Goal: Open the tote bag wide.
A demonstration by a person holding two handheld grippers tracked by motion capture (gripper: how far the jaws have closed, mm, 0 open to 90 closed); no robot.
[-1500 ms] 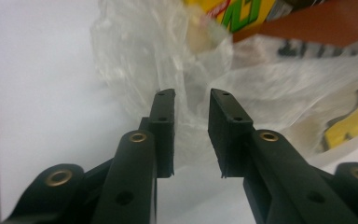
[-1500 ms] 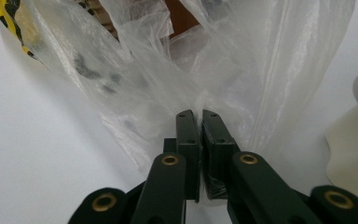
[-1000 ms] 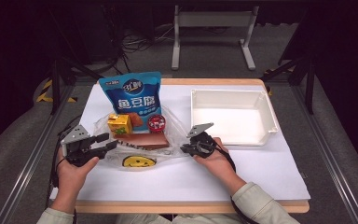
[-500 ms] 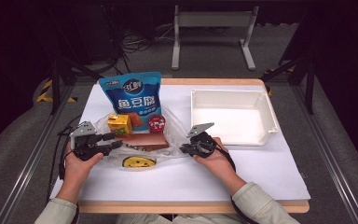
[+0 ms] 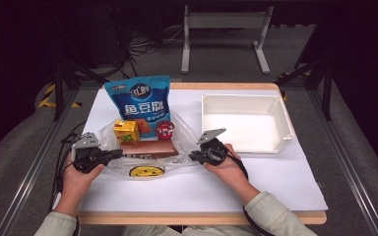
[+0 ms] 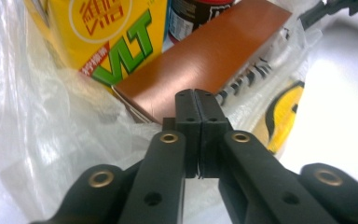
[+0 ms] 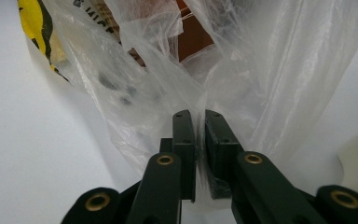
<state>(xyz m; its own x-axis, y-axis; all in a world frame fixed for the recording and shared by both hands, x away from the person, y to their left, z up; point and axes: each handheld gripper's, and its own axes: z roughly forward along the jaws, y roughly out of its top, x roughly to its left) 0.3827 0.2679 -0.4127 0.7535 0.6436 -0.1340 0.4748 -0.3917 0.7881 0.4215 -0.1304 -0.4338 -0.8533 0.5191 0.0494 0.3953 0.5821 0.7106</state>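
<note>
Left gripper (image 5: 109, 155): jaws just closing together on the plastic bag (image 5: 150, 147) edge (film barely visible between pads).
Right gripper (image 5: 197, 156): pinching the bag's opposite edge.
Meaning: both sides gripped, bag likely ready for opening.
Bag: lying mid-table, holding brown box (image 6: 205, 60), drink carton (image 6: 112, 37).
Around: blue pouch (image 5: 140, 98) standing behind; white tray (image 5: 243, 120) beside.

Lab: dark room, floor cables (image 5: 142, 44), white-covered table (image 5: 275, 182).

One plastic bag (image 5: 147, 156), one blue snack pouch (image 5: 139, 98), one yellow drink carton (image 5: 126, 131), one brown box (image 5: 149, 147), one red-lidded cup (image 5: 165, 129), one white tray (image 5: 285, 123), two grippers
</note>
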